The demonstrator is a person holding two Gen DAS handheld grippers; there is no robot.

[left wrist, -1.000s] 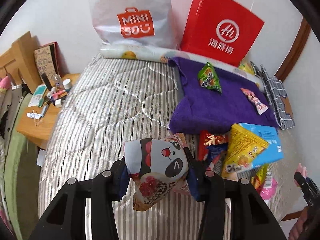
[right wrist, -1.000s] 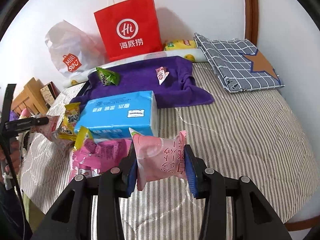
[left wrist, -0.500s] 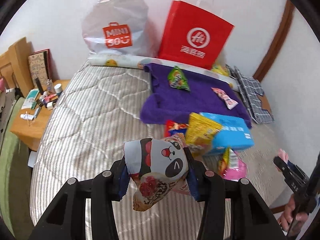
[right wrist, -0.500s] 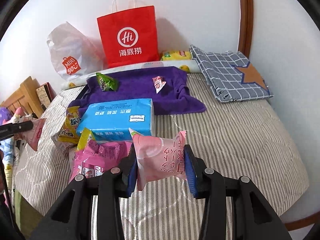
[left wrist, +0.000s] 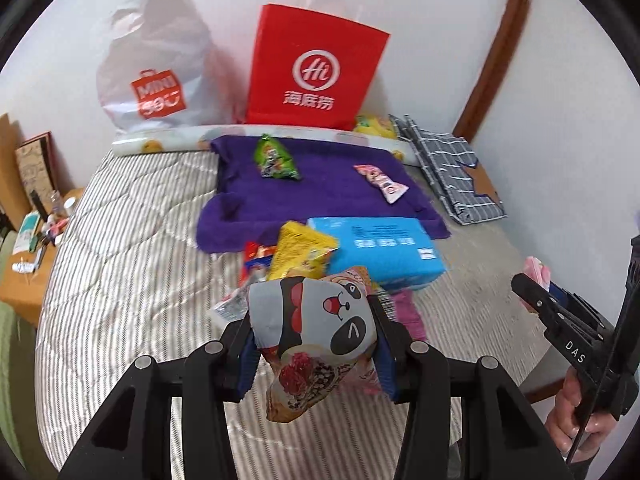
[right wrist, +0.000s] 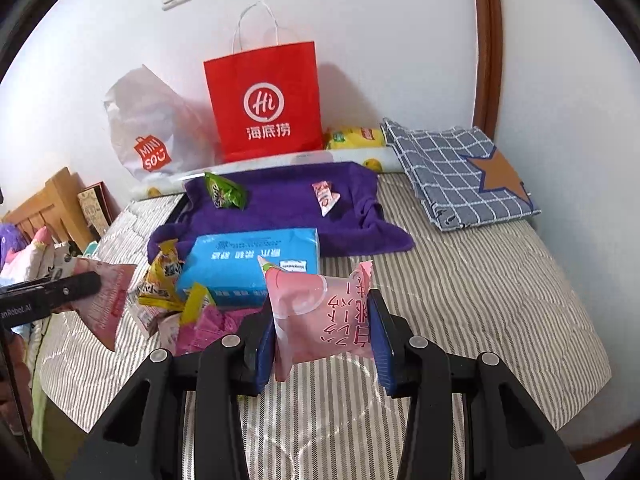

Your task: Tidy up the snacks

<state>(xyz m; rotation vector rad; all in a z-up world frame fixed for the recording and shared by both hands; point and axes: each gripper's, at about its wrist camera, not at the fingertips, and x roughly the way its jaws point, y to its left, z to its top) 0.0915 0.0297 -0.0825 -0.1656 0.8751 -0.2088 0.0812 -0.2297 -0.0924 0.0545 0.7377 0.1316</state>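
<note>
A quilted bedspread (right wrist: 460, 280) in fine grey-and-white stripes covers the bed, and a plush purple towel (right wrist: 280, 208) lies rumpled across its far half, with a crinkly green snack packet (right wrist: 224, 192) and a small pink-and-white wrapper (right wrist: 326, 198) resting on it, well apart from each other. Just in front of the towel sits a soft rectangular blue tissue pack (right wrist: 252, 268), and against its near side a loose heap of glossy foil pouches (right wrist: 168, 292), yellow, red and pink, overlapping one another. A stiff red paper bag (right wrist: 266, 104) and a limp white plastic bag (right wrist: 148, 128) stand against the wall; a folded blue checked cloth (right wrist: 460, 172) lies to the right. The left gripper (left wrist: 314, 344) pinches a puffy pillow-shaped packet printed with a panda face (left wrist: 316, 328), its blue-padded fingers (left wrist: 246, 364) closed narrowly on both sides, holding it above the bedspread in front of the heap. The right gripper (right wrist: 322, 336) squeezes a smooth pink peach-print packet (right wrist: 320, 312) the same way, also lifted off the bed; it seems slightly tilted, though the fisheye distortion makes that hard to judge.
</note>
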